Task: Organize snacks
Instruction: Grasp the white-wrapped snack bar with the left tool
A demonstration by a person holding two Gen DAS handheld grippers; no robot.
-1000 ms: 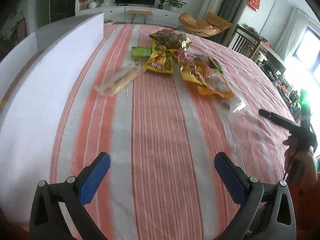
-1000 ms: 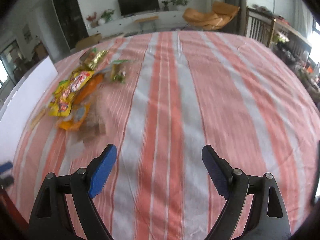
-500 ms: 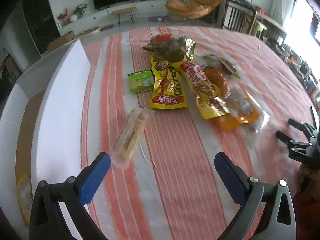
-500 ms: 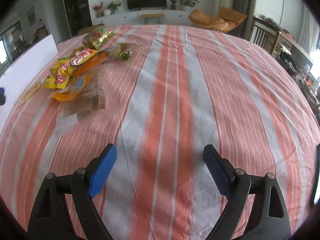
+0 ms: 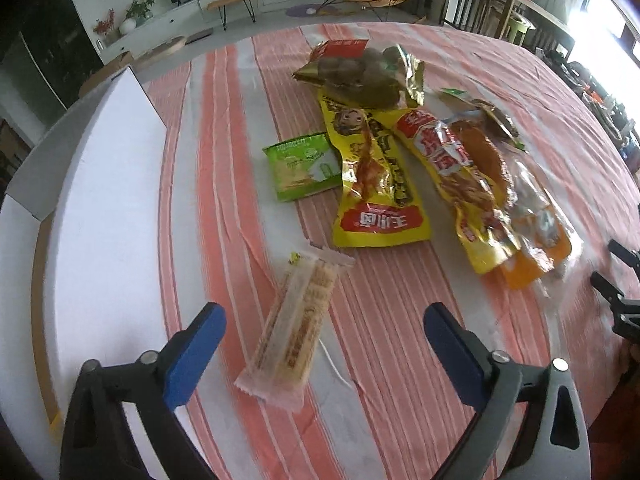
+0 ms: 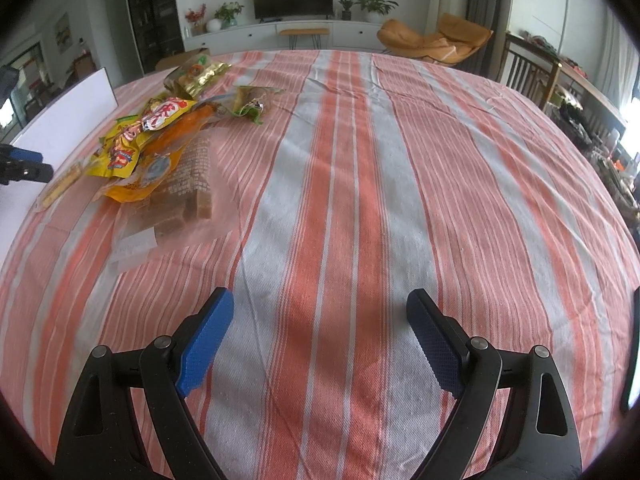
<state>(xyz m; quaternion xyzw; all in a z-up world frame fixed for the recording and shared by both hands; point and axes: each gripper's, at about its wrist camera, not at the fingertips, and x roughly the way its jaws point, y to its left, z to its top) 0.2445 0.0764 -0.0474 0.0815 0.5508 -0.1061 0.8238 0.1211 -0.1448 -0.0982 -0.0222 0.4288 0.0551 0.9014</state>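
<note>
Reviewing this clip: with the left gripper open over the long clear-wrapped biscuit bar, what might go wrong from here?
1. The biscuit bar lies flat on the striped tablecloth; the left gripper, closing low, may pinch cloth with it.
2. The bar lies slanted between the fingers, so they may catch only loose wrapper and it could slip.
3. The yellow pouches overlap in a pile with the orange packet; lifting one may drag neighbours. The right gripper hangs open over bare cloth, away from the pile.

Ahead of my right tool (image 6: 320, 328) I see bare striped surface (image 6: 400, 160), free to cross. My left tool (image 5: 324, 332) has a wafer pack (image 5: 296, 332) between its spread fingers, a white box (image 5: 100, 200) walling its left, and the snack pile (image 5: 400, 168) beyond.
</note>
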